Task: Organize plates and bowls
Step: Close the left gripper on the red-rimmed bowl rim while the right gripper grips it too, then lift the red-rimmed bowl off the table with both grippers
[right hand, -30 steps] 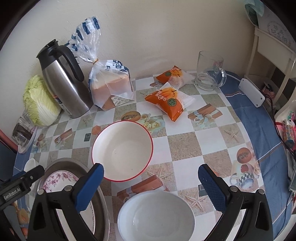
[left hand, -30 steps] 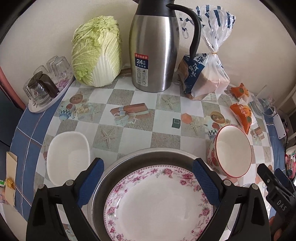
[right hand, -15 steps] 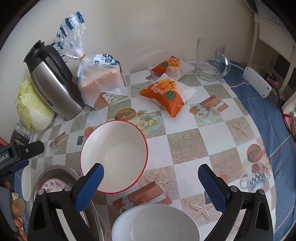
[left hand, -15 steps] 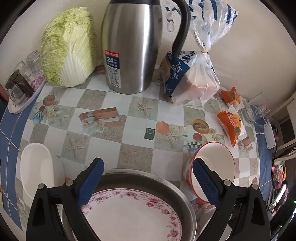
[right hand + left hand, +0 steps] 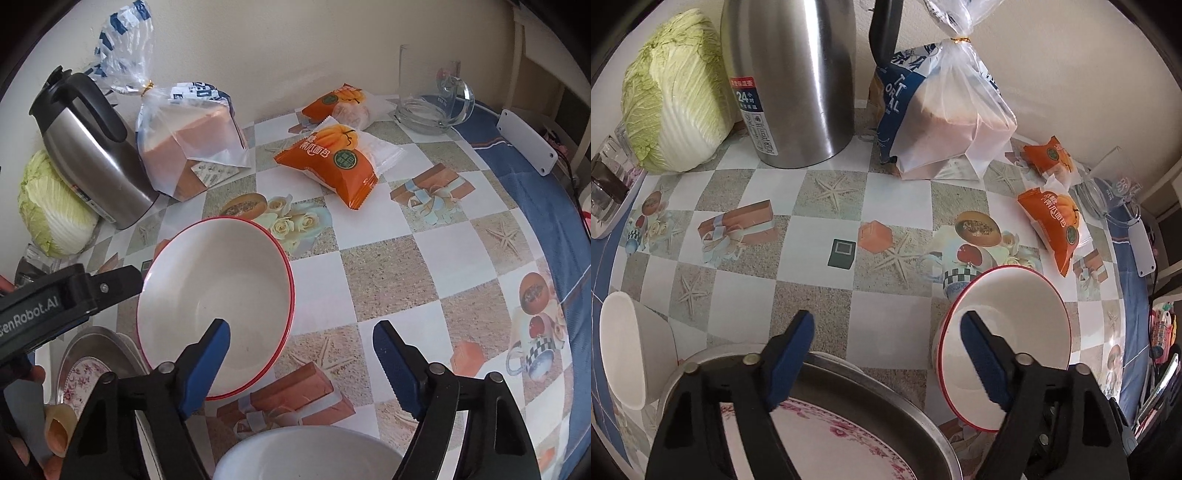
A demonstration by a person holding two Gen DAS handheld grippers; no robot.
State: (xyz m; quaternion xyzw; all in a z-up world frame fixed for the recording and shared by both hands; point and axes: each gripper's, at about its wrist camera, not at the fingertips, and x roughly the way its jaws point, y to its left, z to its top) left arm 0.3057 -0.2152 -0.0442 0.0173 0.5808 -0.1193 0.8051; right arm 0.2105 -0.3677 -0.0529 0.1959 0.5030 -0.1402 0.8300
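Note:
A white bowl with a red rim [image 5: 1015,332] [image 5: 221,295] stands on the patterned tablecloth. My left gripper [image 5: 886,319] hovers beside it, jaws closing. Its right finger [image 5: 982,354] shows over the bowl's inside and its left finger over the metal pan [image 5: 886,391], so the bowl's near wall lies between them, unpressed. A floral plate [image 5: 831,443] lies in that pan. My right gripper [image 5: 301,325] is also closing, its left finger [image 5: 207,362] in front of the red-rimmed bowl, gripping nothing. A plain white bowl [image 5: 306,454] sits just below it. Another white bowl [image 5: 624,350] stands at the left.
At the back stand a steel thermos jug [image 5: 790,81], a cabbage [image 5: 672,92] and a bread bag [image 5: 945,110]. Two orange snack packs [image 5: 332,158] and a glass mug [image 5: 432,96] lie to the right. Glasses on a tray [image 5: 605,192] sit far left. A hand [image 5: 22,373] holds the left gripper.
Both grippers sank toward the table and their jaws narrowed. The left one moved forward and right, off the plate toward the red-rimmed bowl.

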